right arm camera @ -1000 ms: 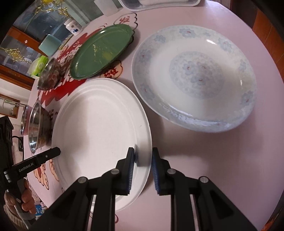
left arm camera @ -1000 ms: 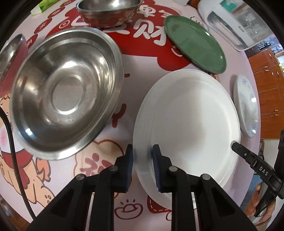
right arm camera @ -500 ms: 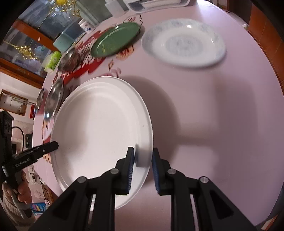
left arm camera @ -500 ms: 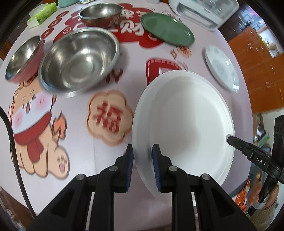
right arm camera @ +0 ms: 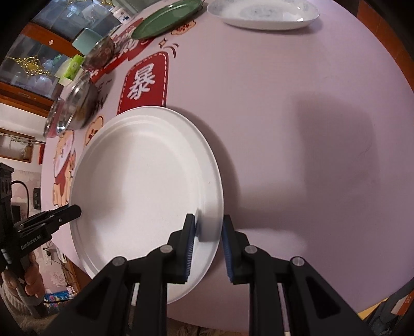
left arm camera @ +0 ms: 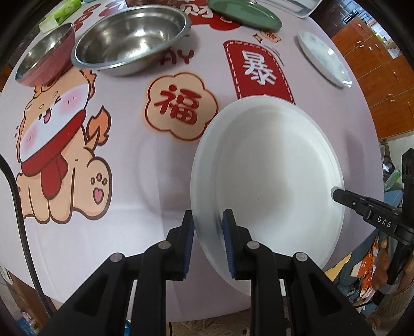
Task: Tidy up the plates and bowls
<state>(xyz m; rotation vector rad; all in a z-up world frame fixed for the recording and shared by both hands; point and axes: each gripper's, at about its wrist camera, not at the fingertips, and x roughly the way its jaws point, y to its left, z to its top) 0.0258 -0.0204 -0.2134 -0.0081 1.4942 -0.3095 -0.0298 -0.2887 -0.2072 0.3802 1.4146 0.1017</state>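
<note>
Got my left claw (left arm camera: 208, 235) clamped on the white plate's (left arm camera: 266, 165) near-left rim. Right claw (right arm camera: 207, 245) pinches the opposite rim, jaws barely apart.

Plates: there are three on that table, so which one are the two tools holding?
The plain white plate. Both the left gripper and the right gripper pinch its rim on opposite sides. The green plate and the blue-patterned plate lie untouched at the far side.

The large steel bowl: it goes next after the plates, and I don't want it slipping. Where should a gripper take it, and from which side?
Probably by the rolled rim of the large steel bowl, on the near edge facing the cartoon dog print, coming down from above. It sits upright and open, so one finger can go inside and one outside. The small bowl crowds its left side.
</note>
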